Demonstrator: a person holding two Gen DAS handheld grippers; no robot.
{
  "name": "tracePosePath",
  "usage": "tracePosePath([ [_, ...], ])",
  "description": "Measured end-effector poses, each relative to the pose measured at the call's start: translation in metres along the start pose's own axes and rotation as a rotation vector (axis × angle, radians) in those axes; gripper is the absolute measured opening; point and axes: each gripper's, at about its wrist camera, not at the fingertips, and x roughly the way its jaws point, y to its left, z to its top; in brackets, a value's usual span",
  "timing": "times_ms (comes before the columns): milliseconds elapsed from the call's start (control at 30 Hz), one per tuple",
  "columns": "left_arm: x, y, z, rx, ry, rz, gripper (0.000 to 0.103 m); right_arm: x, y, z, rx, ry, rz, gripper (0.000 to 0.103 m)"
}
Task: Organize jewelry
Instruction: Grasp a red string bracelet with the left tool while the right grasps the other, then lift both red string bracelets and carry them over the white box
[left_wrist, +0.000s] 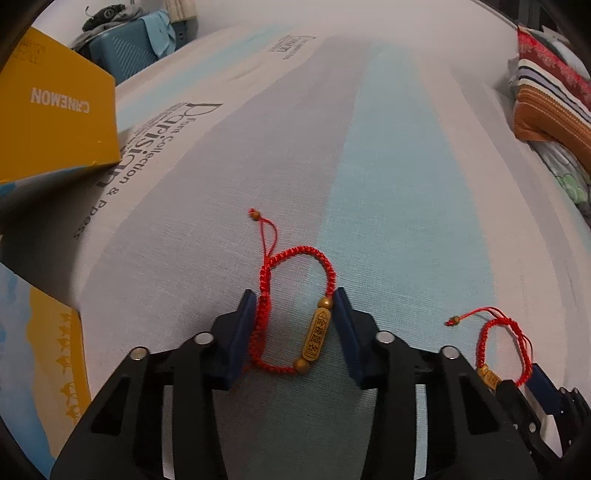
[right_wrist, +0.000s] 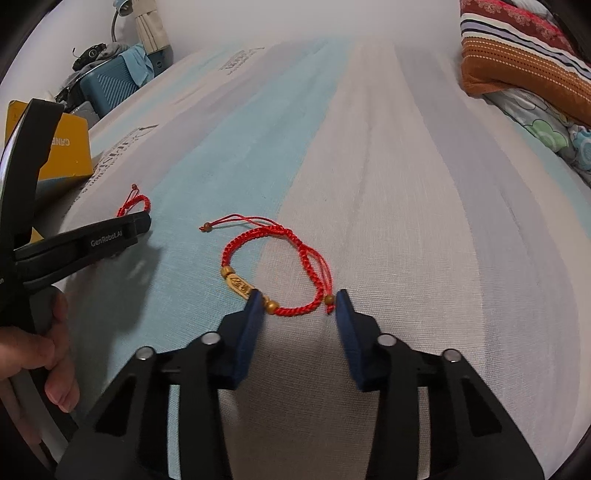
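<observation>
Nearest in the left wrist view, left gripper (left_wrist: 295, 321) spread wide, straddling a red braided bracelet (left_wrist: 291, 310) flat on the bed sheet (left_wrist: 388, 184): left finger (left_wrist: 240, 332) just beside the cord, right finger touching or almost touching the gold charm (left_wrist: 316, 338) side, nothing pinched yet. Likewise in the right wrist view, right gripper (right_wrist: 300, 314) spread around the near arc of a second bracelet (right_wrist: 277, 269), left finger (right_wrist: 251, 317) over the end of its charm (right_wrist: 238, 285), right finger just beside a small bead (right_wrist: 330, 298) on the loose tail cords. Both bracelets lying loose on the sheet, well apart from each other, the left one farther left, half hidden behind the left gripper in the right view. Judged as the grasp step, both pieces about to be picked up at once, task barely begun. Next move likely: lower onto the cloth and close on braid or charm, not the thin tails, or the cord may slip or the sheet bunch between the pads. Farther left, a yellow box (left_wrist: 55, 110), perhaps the destination, though unclear. Far right, striped pillows (right_wrist: 524, 59); far left, a blue suitcase (right_wrist: 107, 88)
</observation>
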Motion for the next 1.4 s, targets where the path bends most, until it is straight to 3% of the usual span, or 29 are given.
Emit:
tracePosePath([
  [167,-0.002,-0.004,-0.002,0.018,-0.005,-0.02,0.015,-0.001,-0.002,0.0,0.007,-0.009,0.009,0.023],
  [333,-0.007,-0.008,-0.003,0.024,-0.013,-0.038,0.013,-0.004,-0.003,0.001,0.015,-0.03,0.013,0.006],
  [900,-0.041,-0.03,-0.01,0.087,-0.043,-0.079,0.013,-0.025,-0.013,0.001,0.051,-0.057,0.023,0.005],
  [1400,-0.088,-0.042,-0.021,0.129,-0.062,-0.126,0.013,-0.079,-0.011,0.003,0.067,-0.119,0.016,0.005],
])
